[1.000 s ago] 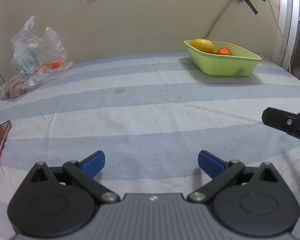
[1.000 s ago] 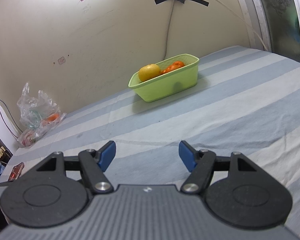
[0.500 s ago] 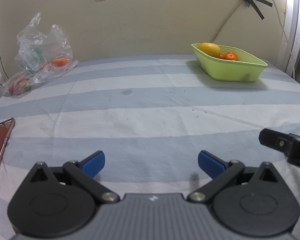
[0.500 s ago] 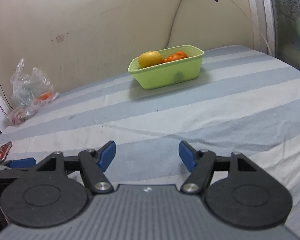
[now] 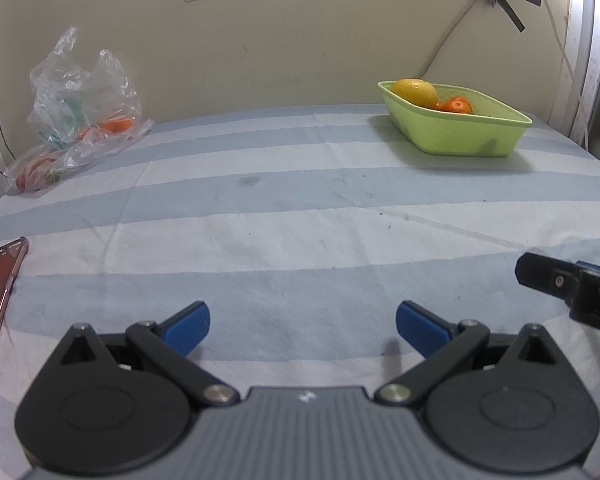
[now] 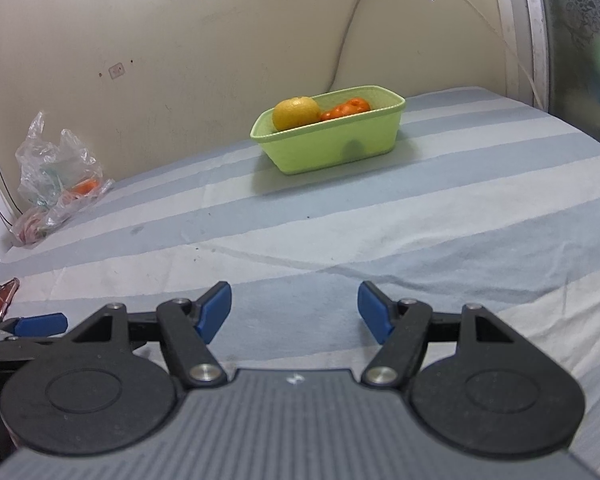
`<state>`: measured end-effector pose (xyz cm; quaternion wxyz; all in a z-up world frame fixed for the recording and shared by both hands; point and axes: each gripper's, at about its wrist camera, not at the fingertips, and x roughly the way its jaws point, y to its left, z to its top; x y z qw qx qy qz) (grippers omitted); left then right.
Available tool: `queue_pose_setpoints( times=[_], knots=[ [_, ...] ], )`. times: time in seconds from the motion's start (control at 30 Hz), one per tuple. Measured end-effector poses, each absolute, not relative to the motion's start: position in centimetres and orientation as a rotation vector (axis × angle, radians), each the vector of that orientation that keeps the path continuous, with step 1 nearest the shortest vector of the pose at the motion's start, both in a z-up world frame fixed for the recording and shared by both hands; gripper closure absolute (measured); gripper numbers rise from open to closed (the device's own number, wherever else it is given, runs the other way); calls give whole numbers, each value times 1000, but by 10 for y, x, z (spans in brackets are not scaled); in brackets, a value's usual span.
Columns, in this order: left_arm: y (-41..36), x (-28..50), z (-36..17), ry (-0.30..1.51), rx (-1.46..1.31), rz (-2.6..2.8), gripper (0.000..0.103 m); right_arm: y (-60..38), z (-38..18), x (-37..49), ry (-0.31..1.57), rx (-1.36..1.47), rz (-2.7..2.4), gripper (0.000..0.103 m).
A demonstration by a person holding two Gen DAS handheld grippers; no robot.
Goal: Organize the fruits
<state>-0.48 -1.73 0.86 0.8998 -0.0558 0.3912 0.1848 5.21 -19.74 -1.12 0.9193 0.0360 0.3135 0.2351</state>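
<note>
Fruit left in the plastic bag (image 5: 76, 128), far left by the wall; green basket (image 5: 456, 128) far right, holding a yellow fruit (image 5: 415, 92). Left gripper (image 5: 302, 324) and right gripper (image 6: 294, 306) both spread wide, empty. Best to go left, pinch gently.

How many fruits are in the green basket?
2 show in the green basket: a big yellow one at its left end and a small orange one beside it. The wall may hide more.
</note>
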Motion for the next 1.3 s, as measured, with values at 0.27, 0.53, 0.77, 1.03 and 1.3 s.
queue_pose_setpoints(
  times=[0.27, 0.53, 0.77, 1.03, 1.3],
  knots=[
    [-16, -4, 7, 816, -120, 388, 0, -195, -13, 56, 655, 40, 472, 31],
    [-15, -5, 7, 816, -125, 394, 0, -192, -14, 57, 661, 19, 469, 30],
    [-15, -6, 7, 817, -125, 394, 0, -191, -15, 56, 664, 13, 466, 30],
    [-15, -6, 7, 817, -121, 397, 0, -190, -16, 57, 665, 15, 466, 30],
    [-17, -4, 6, 818, -107, 410, 0, -194, -15, 56, 657, 44, 471, 29]
  ],
)
